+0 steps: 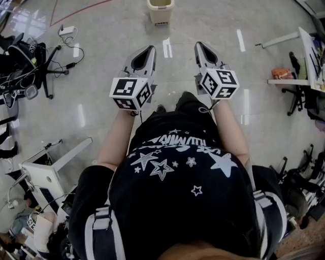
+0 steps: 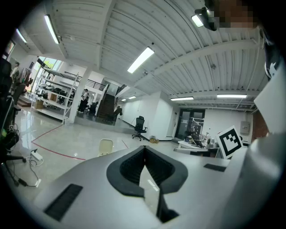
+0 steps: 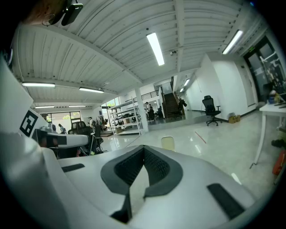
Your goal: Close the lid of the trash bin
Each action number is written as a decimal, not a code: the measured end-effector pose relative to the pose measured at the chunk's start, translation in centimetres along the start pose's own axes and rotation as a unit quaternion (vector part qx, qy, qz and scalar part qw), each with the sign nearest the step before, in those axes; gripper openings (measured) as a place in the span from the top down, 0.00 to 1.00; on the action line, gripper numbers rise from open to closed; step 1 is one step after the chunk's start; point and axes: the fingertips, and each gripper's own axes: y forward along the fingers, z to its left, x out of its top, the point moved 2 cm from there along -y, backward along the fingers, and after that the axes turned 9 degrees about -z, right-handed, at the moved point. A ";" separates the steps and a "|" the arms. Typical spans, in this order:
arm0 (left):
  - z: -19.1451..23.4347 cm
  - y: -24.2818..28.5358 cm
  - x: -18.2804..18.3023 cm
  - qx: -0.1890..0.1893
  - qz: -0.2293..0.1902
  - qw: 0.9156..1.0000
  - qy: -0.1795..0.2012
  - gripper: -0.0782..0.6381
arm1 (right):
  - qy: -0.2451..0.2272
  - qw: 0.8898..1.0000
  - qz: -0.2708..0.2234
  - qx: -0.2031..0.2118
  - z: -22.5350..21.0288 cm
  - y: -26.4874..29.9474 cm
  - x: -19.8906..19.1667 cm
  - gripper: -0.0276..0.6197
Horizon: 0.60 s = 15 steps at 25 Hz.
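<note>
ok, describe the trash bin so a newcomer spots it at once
On the glossy grey floor, look straight ahead of the person. The trash bin stands alone there, right of a red line. It is the only small cream box; the rest nearby is dark chairs and cables.

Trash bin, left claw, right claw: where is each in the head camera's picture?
trash bin (image 1: 161, 15), head view, on its front wall.
left claw (image 1: 151, 49), head view, at its closed tips.
right claw (image 1: 199, 44), head view, at its closed tips.
</note>
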 end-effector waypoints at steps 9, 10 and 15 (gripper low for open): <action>2.6 4.2 -0.3 0.025 0.001 1.000 0.006 0.87 | 0.006 1.000 0.008 0.024 -2.3 6.1 -0.5 0.95; 2.9 5.2 -0.2 0.029 0.001 1.000 0.008 0.87 | 0.004 0.999 0.006 0.032 -2.6 7.2 -0.1 0.96; 4.6 10.9 0.5 0.049 0.002 0.999 0.017 0.87 | 0.004 0.998 0.000 0.059 -5.7 13.0 2.0 0.95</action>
